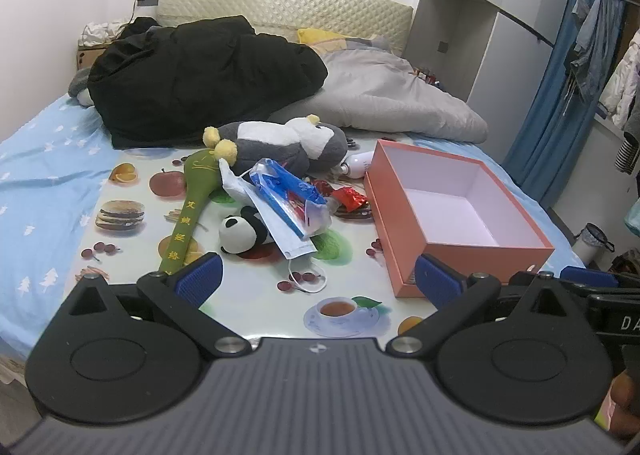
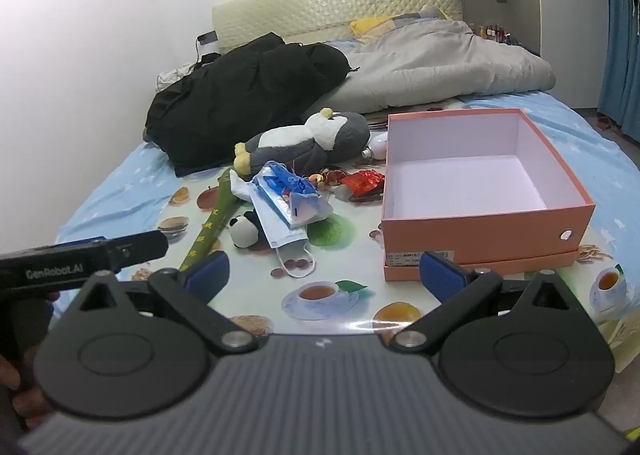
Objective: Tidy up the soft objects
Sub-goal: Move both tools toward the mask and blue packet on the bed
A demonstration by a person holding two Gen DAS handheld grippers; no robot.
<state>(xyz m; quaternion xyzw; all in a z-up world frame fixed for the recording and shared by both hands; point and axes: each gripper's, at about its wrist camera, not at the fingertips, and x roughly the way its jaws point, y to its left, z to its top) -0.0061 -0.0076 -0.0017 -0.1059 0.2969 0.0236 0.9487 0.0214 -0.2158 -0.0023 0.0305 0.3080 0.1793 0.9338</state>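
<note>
Bedroom setting: bed with pale blue tree-print sheet (image 1: 36, 175), overlaid by a glossy plastic mat printed with fruit, burgers and teacups (image 1: 132, 191); quilted cream headboard (image 1: 280, 3) at the back.

Left gripper (image 1: 318, 283): blue-padded fingers spread wide, nothing between them, hovering over the near edge of the mat. Right gripper (image 2: 326, 275): likewise spread wide and empty, alongside the left one.

Ahead of the left gripper, a loose heap:
- Grey-and-white plush penguin with yellow feet (image 1: 288, 145), lying on its side at the far end of the heap, long axis across the view, feet toward the left, head toward the right.
- Long green fabric mallet with yellow embroidered characters (image 1: 188, 211), long axis running from the left finger up and away, rounded head at the far end.
- Small black-and-white plush panda (image 1: 242, 231), lying down, face toward the gripper.
- Pale blue disposable face mask with white ear loops (image 1: 298, 247), partly over the panda.
- Crumpled blue-and-white plastic wrapper (image 1: 286, 195), on top of the mask.
- Red foil packets (image 1: 348, 197), just right of the wrapper.

Ahead of the right gripper: open salmon-pink cardboard box with white interior (image 2: 480, 215), empty, upright, just beyond the right finger.

Behind the heap: black padded jacket (image 1: 200, 75) and grey duvet (image 1: 392, 95).
</note>
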